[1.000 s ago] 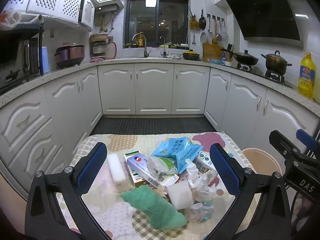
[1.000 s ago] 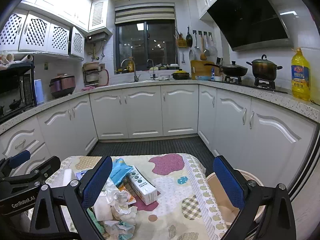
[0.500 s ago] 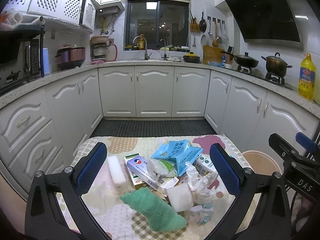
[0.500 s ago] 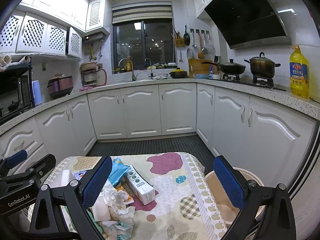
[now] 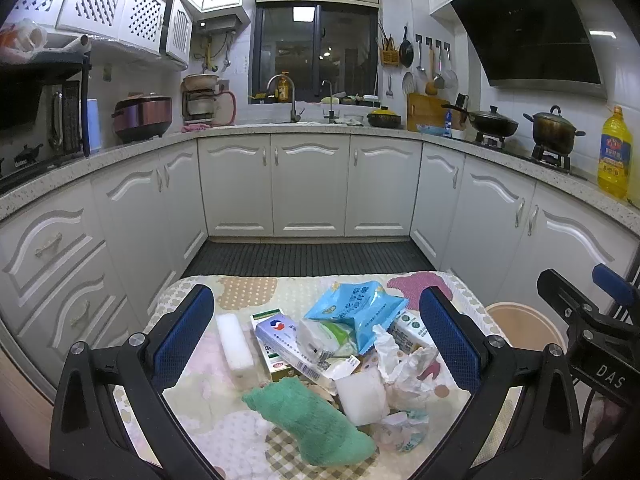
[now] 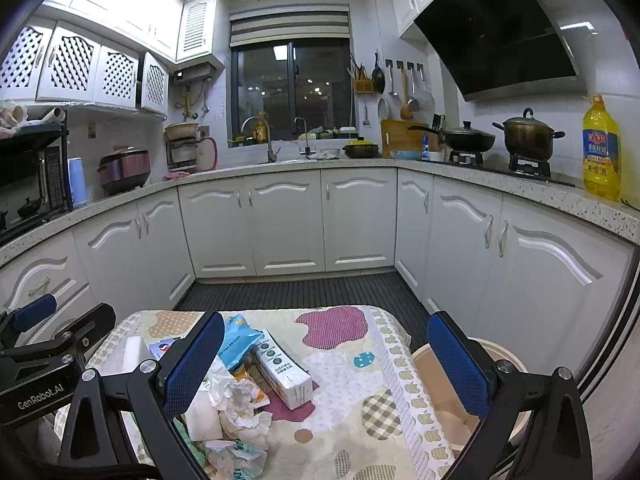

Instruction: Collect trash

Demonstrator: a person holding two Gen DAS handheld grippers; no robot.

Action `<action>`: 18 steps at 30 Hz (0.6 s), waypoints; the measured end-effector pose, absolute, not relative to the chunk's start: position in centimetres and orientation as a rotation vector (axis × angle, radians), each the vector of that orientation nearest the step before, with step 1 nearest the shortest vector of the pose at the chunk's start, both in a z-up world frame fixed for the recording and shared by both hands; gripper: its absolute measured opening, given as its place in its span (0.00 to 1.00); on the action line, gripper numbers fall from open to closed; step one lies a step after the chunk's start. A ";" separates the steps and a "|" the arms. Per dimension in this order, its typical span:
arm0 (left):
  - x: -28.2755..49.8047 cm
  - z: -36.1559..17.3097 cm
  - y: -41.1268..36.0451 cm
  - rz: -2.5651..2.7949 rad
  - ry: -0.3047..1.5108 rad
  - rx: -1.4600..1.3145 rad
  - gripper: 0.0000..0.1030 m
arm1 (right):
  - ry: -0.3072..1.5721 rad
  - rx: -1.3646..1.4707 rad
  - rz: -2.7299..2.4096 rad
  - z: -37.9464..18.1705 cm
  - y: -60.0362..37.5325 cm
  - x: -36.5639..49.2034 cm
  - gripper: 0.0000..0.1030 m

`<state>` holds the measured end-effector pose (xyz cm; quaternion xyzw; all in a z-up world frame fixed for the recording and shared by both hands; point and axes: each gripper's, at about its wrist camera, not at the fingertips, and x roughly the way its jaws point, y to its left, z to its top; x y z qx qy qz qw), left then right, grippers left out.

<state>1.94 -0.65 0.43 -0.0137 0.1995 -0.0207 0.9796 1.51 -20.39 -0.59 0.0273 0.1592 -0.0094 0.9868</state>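
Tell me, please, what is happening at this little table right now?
A person holds two tools over a table piled with trash: crumpled tissue, a blue packet, cartons and a green cloth. The left tool and right tool are both open and hold nothing. A beige bin waits beside the table.

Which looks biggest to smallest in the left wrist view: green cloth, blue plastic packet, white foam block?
1. Fuzzy green cloth, though nearest the camera.
2. Blue plastic packet.
3. White foam block, smallest.
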 end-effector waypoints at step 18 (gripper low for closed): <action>1.7 0.3 -0.8 -0.037 0.378 -0.024 0.99 | 0.308 0.054 -0.016 -0.4 -20.4 1.3 0.98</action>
